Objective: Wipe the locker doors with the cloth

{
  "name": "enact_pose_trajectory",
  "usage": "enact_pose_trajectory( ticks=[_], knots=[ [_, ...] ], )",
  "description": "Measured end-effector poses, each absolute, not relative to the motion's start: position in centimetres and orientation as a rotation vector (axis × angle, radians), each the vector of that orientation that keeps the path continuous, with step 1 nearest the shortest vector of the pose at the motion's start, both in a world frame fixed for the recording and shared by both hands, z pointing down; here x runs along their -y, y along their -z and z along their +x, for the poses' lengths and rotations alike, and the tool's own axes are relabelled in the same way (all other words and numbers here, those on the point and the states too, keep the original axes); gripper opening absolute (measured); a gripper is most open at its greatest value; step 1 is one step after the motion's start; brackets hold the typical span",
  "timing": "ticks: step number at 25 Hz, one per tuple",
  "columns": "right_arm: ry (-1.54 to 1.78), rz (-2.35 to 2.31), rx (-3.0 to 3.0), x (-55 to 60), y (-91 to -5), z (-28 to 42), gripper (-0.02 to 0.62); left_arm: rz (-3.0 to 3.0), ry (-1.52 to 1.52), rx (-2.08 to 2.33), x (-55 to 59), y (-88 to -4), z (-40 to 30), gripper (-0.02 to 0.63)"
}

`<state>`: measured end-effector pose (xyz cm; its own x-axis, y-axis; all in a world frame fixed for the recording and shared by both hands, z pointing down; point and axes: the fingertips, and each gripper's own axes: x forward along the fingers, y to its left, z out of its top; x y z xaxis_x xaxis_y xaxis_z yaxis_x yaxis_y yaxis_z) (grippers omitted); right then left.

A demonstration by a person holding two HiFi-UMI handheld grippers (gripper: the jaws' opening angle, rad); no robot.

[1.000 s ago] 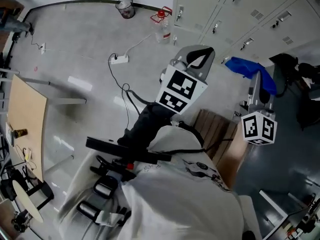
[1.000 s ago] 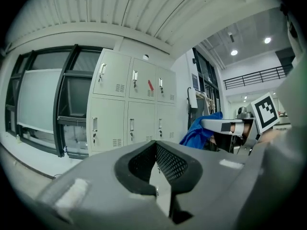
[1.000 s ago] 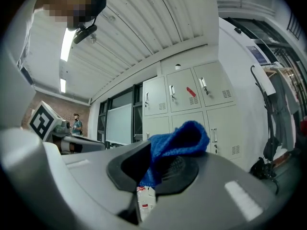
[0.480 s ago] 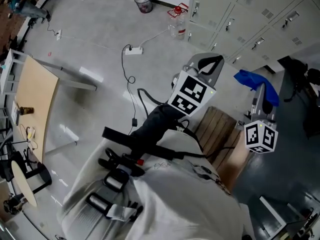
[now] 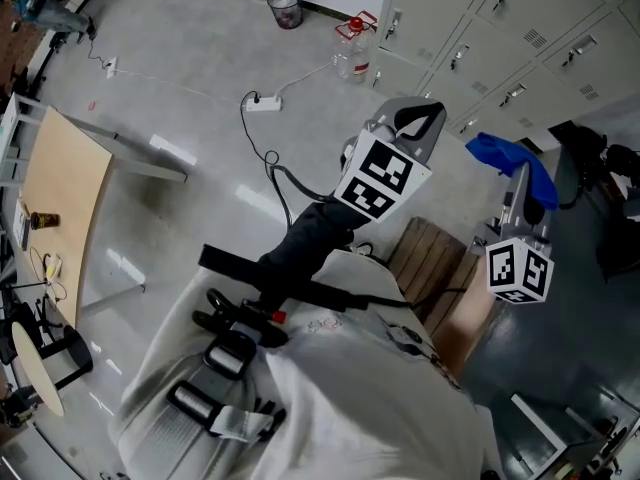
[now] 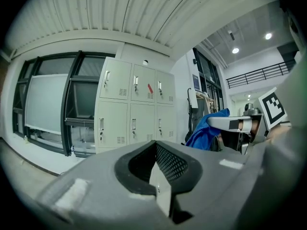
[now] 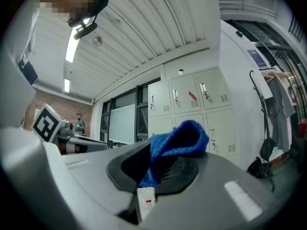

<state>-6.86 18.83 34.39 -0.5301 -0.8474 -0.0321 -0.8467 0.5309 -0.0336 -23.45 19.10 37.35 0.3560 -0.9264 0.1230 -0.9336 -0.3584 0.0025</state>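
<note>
Right gripper [image 7: 158,169] clamped on blue cloth [image 7: 178,139], raised facing the lockers [image 7: 192,104], likely to wipe; left gripper [image 6: 160,169] jaws together, empty, also facing lockers

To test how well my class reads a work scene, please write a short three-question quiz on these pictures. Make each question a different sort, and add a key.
1. What is the right hand-held gripper shut on? A a blue cloth; B a sponge; C a cup.
2. True or false: the left hand-held gripper holds a second cloth.
3. Fill in: the bottle on the floor by the lockers has a ___ cap.
Key: 1 A; 2 false; 3 red.
</note>
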Motion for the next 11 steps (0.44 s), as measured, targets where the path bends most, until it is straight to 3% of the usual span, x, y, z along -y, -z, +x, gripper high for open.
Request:
enact_pose_trajectory(
  ticks=[11],
  knots=[
    [0.015,-1.482,-2.693,-17.9,-33.5,-8.1,0.023,2.524,-0.168,1.775,-18.3,-36.5,-25.4,-0.005]
  ],
)
